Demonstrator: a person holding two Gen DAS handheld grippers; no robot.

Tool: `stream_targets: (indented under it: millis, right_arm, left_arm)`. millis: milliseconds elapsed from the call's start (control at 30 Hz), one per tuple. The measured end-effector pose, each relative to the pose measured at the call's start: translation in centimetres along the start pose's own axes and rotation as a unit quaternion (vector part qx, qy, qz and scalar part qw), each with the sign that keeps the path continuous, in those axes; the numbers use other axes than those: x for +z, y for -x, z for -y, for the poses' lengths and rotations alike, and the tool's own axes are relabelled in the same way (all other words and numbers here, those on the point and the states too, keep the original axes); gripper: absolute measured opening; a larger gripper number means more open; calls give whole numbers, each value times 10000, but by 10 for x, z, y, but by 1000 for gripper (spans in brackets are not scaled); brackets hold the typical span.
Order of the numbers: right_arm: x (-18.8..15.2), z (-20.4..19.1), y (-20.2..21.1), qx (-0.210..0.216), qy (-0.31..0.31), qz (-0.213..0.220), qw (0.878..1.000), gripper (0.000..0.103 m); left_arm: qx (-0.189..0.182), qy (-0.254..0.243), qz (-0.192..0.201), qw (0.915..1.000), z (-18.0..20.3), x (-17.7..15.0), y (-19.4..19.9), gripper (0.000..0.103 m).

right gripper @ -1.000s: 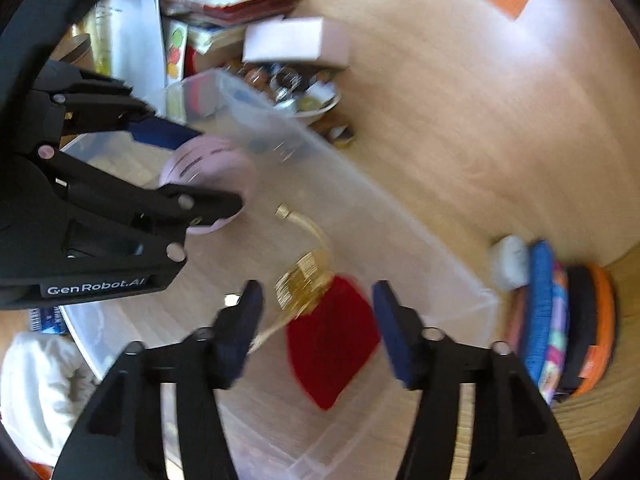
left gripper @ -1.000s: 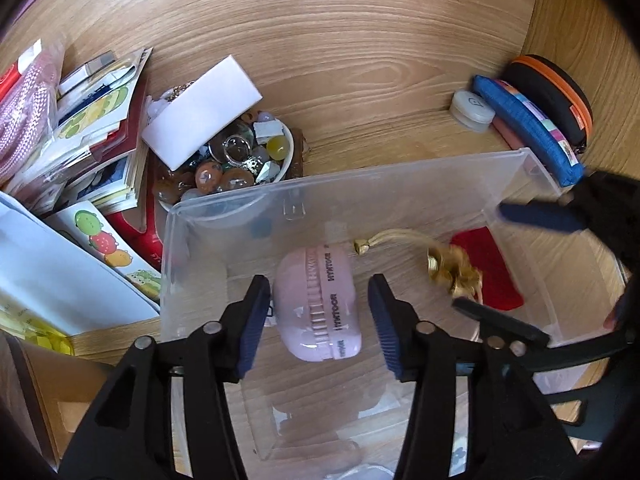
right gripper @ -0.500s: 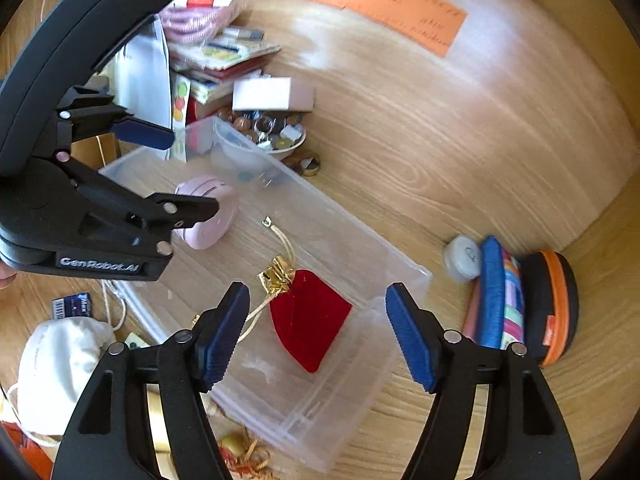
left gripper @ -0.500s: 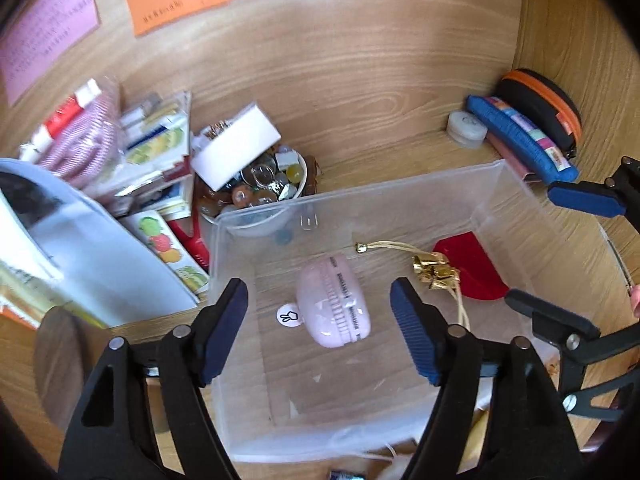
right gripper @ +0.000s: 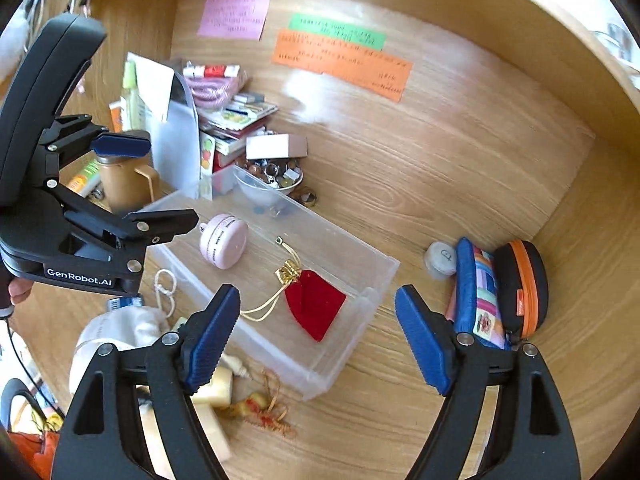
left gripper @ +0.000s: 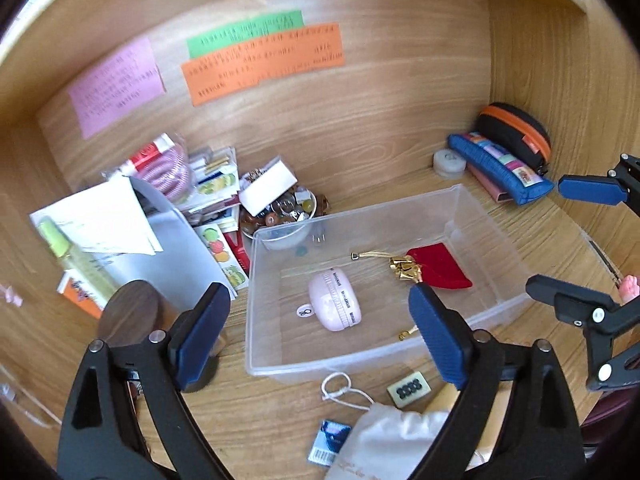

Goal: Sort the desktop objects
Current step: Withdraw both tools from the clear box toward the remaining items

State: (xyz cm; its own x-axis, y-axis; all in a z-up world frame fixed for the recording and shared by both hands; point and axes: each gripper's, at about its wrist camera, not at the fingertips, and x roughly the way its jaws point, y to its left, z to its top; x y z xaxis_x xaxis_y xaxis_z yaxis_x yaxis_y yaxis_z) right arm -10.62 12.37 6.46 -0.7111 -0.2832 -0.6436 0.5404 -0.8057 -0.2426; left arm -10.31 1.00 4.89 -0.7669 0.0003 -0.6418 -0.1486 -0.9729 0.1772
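Observation:
A clear plastic bin (left gripper: 486, 324) (right gripper: 380, 276) stands on the wooden desk. Inside lie a pink round case (left gripper: 335, 301) (right gripper: 223, 240) and a red pouch (left gripper: 440, 266) (right gripper: 316, 304) with a gold cord and clasp (left gripper: 405, 269). My left gripper (left gripper: 318, 338) is open and empty, held above the bin's near side. My right gripper (right gripper: 318, 336) is open and empty above the bin's right end; it also shows in the left wrist view (left gripper: 576, 240).
A bowl of trinkets (left gripper: 280, 212) and a stack of booklets (left gripper: 208, 188) sit behind the bin. Pencil cases (right gripper: 496, 292) and a white disc (right gripper: 440, 258) lie at right. A white drawstring bag (left gripper: 384, 436), a tile (left gripper: 409, 388) and a brown cup (right gripper: 120, 180) lie nearby.
Both grippers have pulled up and back from the bin and opened wider. The pink case and the red pouch stay lying in the bin.

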Motion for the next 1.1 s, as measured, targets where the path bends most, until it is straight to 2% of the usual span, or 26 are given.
stream_targets:
  millis: [167, 533, 833, 1100]
  right_arm:
    - [-15, 4, 21, 64, -165, 145, 9997, 81]
    - [-54, -3, 55, 283, -483, 393, 9977, 87]
    - [-89, -17, 52, 573, -516, 289, 9966, 88]
    - [-113, -32, 35, 945, -634, 37, 9935, 88]
  left_arm:
    - [40, 11, 180, 9998, 5, -9, 20, 95]
    - [-135, 367, 418, 9984, 0, -43, 58, 98]
    - [-440, 492, 268, 9975, 4, -80, 61, 98]
    - [-518, 458, 39, 9976, 17, -109, 53, 98]
